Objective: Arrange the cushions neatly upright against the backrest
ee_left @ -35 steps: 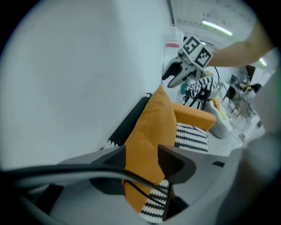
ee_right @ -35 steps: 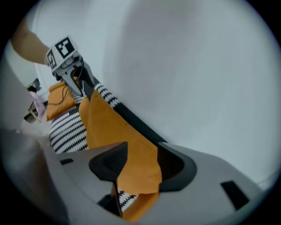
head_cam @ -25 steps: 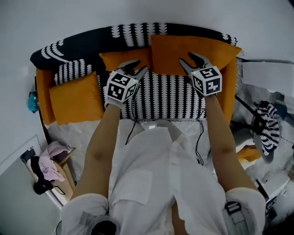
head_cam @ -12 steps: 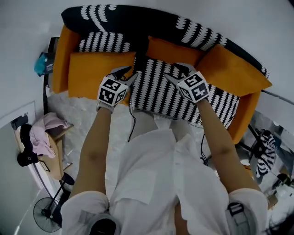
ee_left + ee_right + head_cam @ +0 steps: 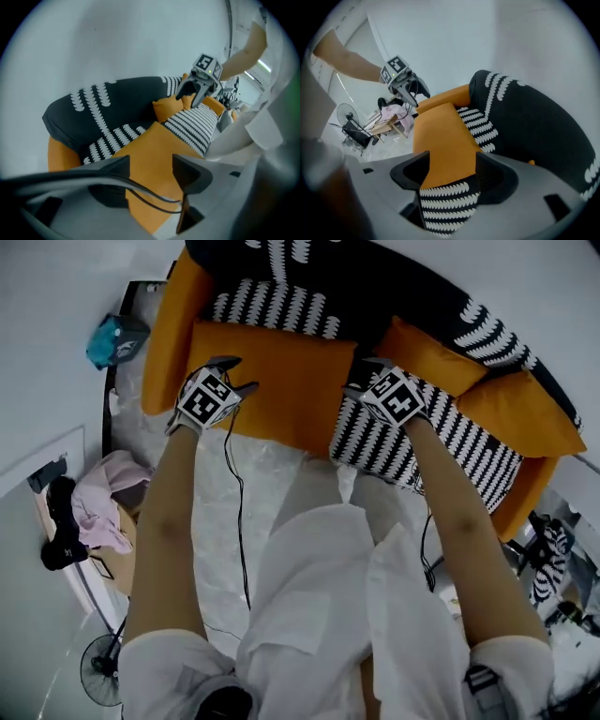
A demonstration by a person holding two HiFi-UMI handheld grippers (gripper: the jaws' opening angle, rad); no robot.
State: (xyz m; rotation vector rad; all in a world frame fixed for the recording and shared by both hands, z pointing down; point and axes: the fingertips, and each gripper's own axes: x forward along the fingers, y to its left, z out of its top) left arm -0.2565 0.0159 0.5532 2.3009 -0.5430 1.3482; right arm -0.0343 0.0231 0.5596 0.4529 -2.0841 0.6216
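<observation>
target: orange cushion (image 5: 281, 381) lies flat in front of the backrest (image 5: 375, 277), long axis parallel to it | left tongs (image 5: 236, 373): over one end, jaws just widened, released, cushion below the gap | right tongs (image 5: 361, 374): at opposite end, also just widened, gripping nothing | both equally near, so probably a two-ended lift toward the backrest
</observation>
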